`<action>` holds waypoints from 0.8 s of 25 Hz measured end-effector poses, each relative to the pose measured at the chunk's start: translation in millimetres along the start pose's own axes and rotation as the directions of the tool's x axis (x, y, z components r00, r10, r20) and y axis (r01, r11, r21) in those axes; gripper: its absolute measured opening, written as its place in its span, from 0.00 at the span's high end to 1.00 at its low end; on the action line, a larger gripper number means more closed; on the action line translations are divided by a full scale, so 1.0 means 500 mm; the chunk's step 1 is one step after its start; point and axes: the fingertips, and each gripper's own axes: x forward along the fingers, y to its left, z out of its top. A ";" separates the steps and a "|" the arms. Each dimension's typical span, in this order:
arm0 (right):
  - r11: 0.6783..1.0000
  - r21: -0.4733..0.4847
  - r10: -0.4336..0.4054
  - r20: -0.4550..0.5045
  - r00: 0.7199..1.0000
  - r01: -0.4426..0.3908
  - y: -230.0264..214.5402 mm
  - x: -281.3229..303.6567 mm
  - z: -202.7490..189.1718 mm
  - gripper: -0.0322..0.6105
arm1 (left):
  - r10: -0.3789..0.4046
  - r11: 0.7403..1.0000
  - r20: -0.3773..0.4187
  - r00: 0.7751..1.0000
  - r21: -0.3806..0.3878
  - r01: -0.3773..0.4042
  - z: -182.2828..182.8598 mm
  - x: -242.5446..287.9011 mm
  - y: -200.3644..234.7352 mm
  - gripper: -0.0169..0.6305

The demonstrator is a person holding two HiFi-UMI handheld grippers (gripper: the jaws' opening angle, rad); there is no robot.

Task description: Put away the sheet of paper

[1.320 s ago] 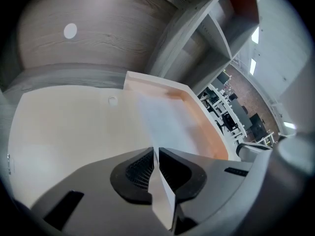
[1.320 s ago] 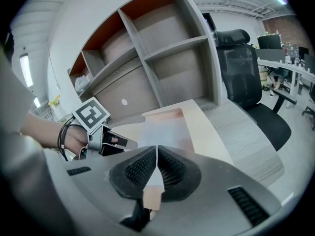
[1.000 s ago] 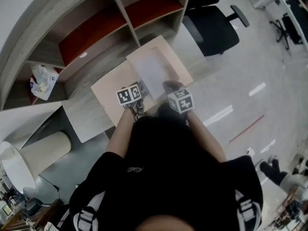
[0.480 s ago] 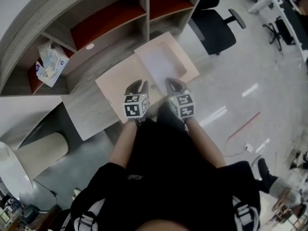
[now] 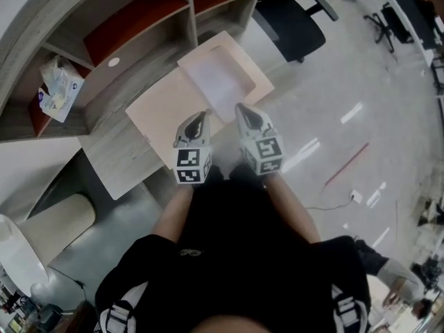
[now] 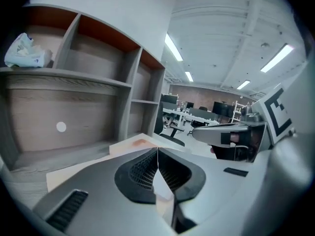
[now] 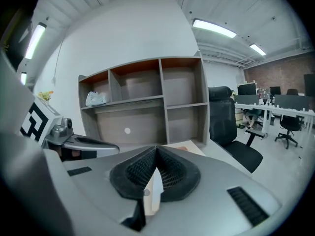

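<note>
**Both Grippers Shut, Paper Lying on the Tray**

The sheet of paper (image 5: 218,89) lay flat on a tan tray (image 5: 260,82). The tray sat near the right end of the desk (image 5: 118,158). A flat tan board (image 5: 163,113) lay next to the tray and touched it.

The left hand-held gripper (image 5: 201,116) was shut. Its two jaws were pressed tip to tip, and nothing was between them. It was over the tan board, just beside the near corner of the paper.

The right hand-held gripper (image 5: 241,107) was shut too. Its jaws met at the tips and it held nothing. It was at the near edge of the paper. I could not tell if it touched the paper.

The two grippers were side by side, a little apart, and both pointed toward the shelf (image 5: 139,26).

The shelf stood at the back of the desk. It was made of wood with red boards inside. A white bag (image 5: 57,90) sat in one of its left spaces. A black chair (image 5: 291,30) stood on the floor to the right of the desk.
</note>
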 end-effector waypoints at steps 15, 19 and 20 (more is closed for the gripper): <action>0.987 -0.053 0.157 0.118 0.981 -0.152 -0.056 -0.151 0.069 0.92 | 0.163 0.987 0.049 0.985 -0.012 -0.163 0.055 -0.048 -0.136 0.91; 0.979 -0.095 0.193 0.145 0.970 -0.180 -0.061 -0.175 0.087 0.92 | 0.210 0.977 0.110 0.971 -0.003 -0.211 0.091 -0.067 -0.172 0.91; 0.976 -0.101 0.204 0.150 0.967 -0.190 -0.059 -0.181 0.088 0.92 | 0.222 0.975 0.122 0.967 -0.003 -0.224 0.095 -0.074 -0.179 0.91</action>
